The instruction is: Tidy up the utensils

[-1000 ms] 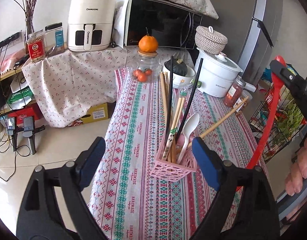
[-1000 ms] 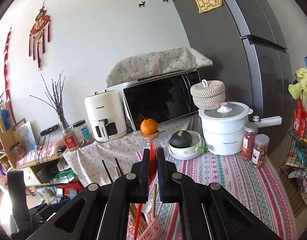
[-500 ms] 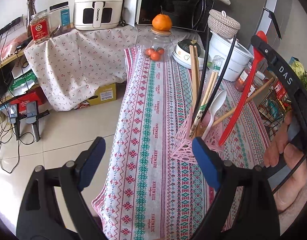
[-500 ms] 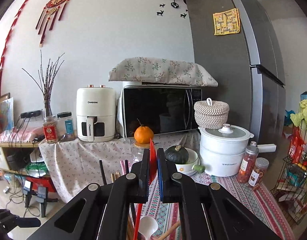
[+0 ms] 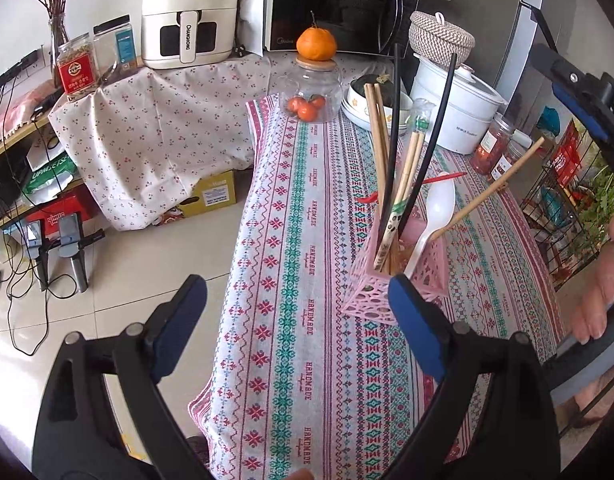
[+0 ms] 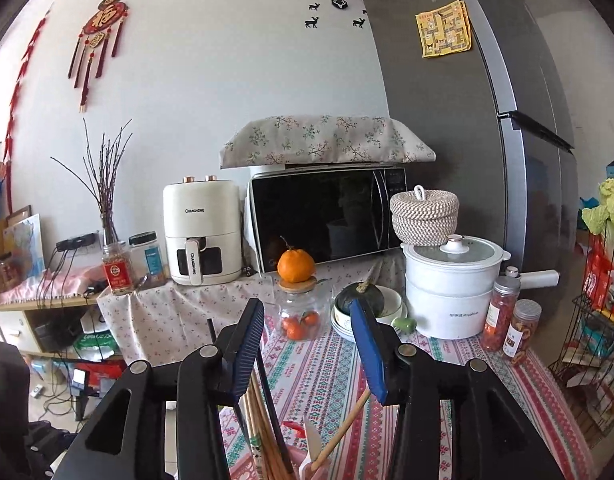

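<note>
A pink lattice utensil holder [image 5: 399, 276] stands on the patterned tablecloth [image 5: 307, 240]. It holds wooden and black chopsticks [image 5: 391, 152], a white spoon [image 5: 435, 212] and a red utensil [image 5: 427, 182] that leans away behind the chopsticks. My left gripper [image 5: 297, 308] is open and empty just in front of the holder, its right finger beside it. My right gripper [image 6: 307, 348] is open and empty above the holder, with the chopstick tops [image 6: 263, 432] between and below its fingers. It also shows at the right edge of the left wrist view [image 5: 583, 100].
At the table's far end stand a glass jar of tomatoes with an orange on top [image 5: 311, 92], a bowl with a squash [image 5: 371, 96], a white pot [image 5: 463, 108] and spice jars [image 5: 491, 148]. Behind are an air fryer [image 6: 199, 236] and a microwave [image 6: 327, 216]. A wire rack [image 5: 567, 216] stands right.
My right gripper has opened and let go of the red utensil, which now rests in the pink holder. The left gripper has drawn nearer to the holder.
</note>
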